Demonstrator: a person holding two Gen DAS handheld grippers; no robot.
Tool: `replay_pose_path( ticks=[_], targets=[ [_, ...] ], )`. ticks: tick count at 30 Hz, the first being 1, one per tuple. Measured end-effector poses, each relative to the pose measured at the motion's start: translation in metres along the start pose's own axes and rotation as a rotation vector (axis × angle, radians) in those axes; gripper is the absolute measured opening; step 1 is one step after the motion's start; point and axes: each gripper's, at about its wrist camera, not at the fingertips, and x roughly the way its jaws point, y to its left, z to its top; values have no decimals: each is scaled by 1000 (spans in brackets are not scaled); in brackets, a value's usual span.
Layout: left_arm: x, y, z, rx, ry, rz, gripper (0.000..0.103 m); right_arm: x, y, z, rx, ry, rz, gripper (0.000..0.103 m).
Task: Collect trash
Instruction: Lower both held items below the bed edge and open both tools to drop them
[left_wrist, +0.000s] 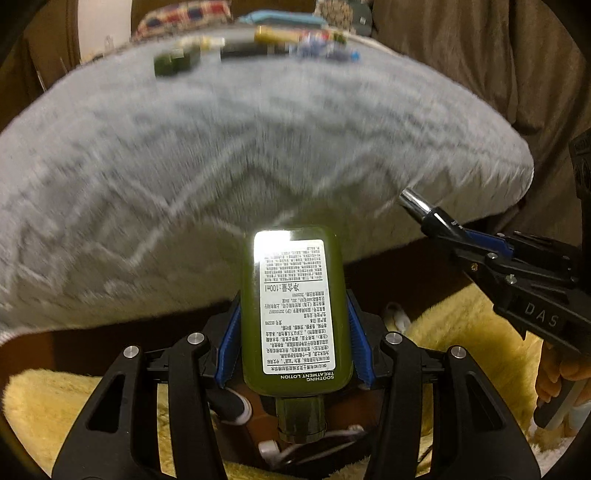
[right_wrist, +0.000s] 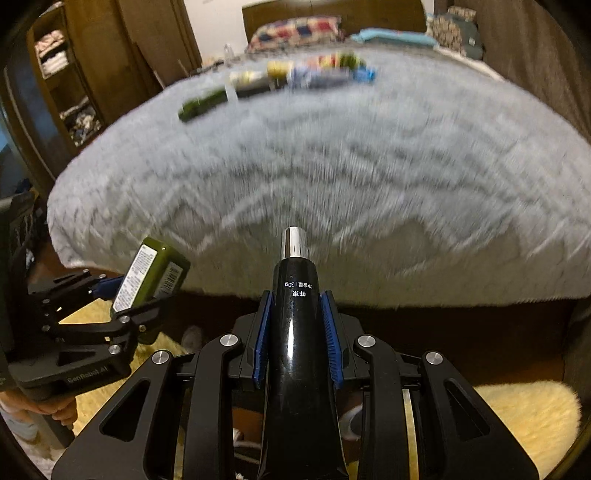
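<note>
A green lotion bottle (left_wrist: 291, 314) with a white printed label sits between the blue pads of my left gripper (left_wrist: 291, 325), which is shut on it, cap toward the camera. The same bottle (right_wrist: 151, 275) shows at the left of the right wrist view. My right gripper (right_wrist: 295, 339) is shut on a black tube (right_wrist: 295, 332) with a silver cap pointing toward the bed; that tube (left_wrist: 424, 210) also appears at the right of the left wrist view. Both grippers hang off the near edge of the bed (left_wrist: 258, 147), over the floor.
A grey fuzzy blanket (right_wrist: 332, 166) covers the bed. A blurred row of several bottles, tubes and packets (right_wrist: 288, 79) lies across its far side, with pillows (right_wrist: 295, 31) behind. Yellow fluffy rugs (right_wrist: 528, 421) cover the floor below. A shelf (right_wrist: 62, 74) stands at the left.
</note>
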Motion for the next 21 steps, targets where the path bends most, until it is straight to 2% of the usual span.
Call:
replay_pose_path(
  ticks=[5,15,21],
  targets=[
    [32,6,-9,-13,88,-7,48,30,-1,-12,17,77,10,28],
    [79,16,-16,-19,197,5,48,63,-2,-22,34,143,-7,28],
    [91,21,-17,-38,235,-10,49,79,-3,-25,57,177,8,28]
  ],
)
